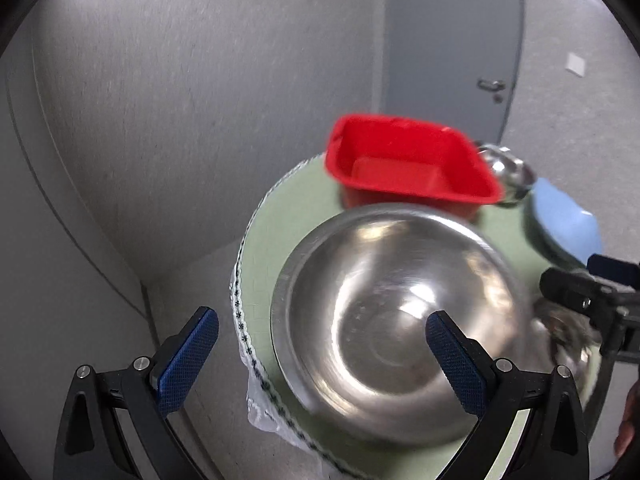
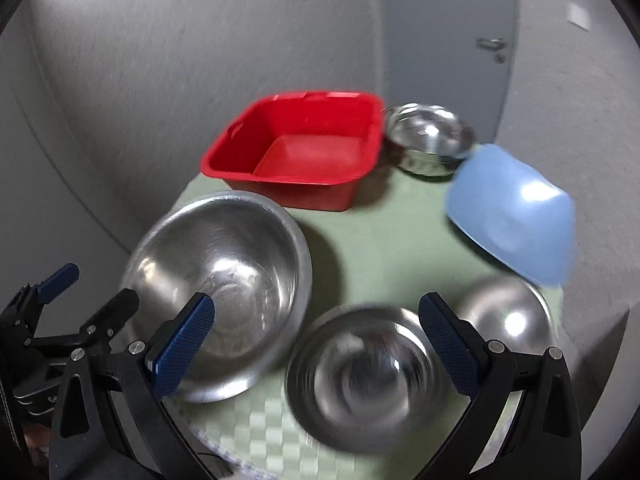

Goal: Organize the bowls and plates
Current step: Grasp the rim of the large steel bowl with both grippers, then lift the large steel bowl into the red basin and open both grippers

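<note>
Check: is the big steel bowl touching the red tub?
Apart. The right wrist view shows a strip of green cloth between the big steel bowl and the red tub.

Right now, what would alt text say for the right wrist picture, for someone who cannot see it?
The open right gripper hovers over a small steel bowl on a green-clothed table. Around it sit a large steel bowl, a red tub, a blue bowl and two more steel bowls.
</note>
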`<state>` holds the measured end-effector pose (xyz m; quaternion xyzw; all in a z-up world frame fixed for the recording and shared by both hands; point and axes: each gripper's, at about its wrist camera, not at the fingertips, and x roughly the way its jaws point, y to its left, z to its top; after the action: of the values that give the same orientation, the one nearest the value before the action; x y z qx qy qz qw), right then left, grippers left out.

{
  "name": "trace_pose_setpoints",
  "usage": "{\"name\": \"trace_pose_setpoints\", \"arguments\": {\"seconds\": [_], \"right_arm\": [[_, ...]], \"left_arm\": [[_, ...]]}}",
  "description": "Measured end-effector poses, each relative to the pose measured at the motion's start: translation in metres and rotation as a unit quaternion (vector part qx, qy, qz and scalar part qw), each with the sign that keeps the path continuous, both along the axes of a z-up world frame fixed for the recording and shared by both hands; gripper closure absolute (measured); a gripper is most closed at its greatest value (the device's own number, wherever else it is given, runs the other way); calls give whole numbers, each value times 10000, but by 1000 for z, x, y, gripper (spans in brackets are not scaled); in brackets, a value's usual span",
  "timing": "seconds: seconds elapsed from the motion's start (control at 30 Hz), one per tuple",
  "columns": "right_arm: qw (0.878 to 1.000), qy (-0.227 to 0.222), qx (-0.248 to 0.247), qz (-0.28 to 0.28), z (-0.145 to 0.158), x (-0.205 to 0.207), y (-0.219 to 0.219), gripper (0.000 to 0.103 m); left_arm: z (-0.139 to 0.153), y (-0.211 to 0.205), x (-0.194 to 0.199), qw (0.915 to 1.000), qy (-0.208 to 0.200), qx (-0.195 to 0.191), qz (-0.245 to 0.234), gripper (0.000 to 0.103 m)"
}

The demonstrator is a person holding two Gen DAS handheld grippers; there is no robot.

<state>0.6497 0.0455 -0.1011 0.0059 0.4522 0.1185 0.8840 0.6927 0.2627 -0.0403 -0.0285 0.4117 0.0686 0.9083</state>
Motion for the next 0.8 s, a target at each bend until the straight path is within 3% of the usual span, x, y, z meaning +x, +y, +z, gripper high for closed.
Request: {"name": "trace_pose_setpoints", "arguments": {"seconds": [0.07,0.17,0.23,0.27,0.33,0.43,0.6,0.8], "right_arm": [[9998,166,-41,141,-10,22,4,2],[9980,503,-106,368,-29,50,9,19],[9960,729,-93,517,-44,64,13,37],[9944,875,-68,586,-53,73,17,42],[9911,1127,41,702,-65,80,19,65],[9873,1265,191,943,-74,86,25,79],[9818,1405,562,1151,-79,90,24,84],[9803,1289,905,1192,-63,83,20,84]], "left_arm": [[-10,7,20,9998,175,-82,53,4],[-27,16,48,9991,376,-200,28,17],[-43,17,63,9979,529,-371,-53,36],[-50,21,70,9968,620,-491,-100,41],[-60,26,81,9957,716,-572,-103,49],[-69,33,94,9943,774,-717,-162,74],[-72,43,101,9943,764,-710,-209,82],[-62,52,90,9941,677,-729,-427,82]]}}
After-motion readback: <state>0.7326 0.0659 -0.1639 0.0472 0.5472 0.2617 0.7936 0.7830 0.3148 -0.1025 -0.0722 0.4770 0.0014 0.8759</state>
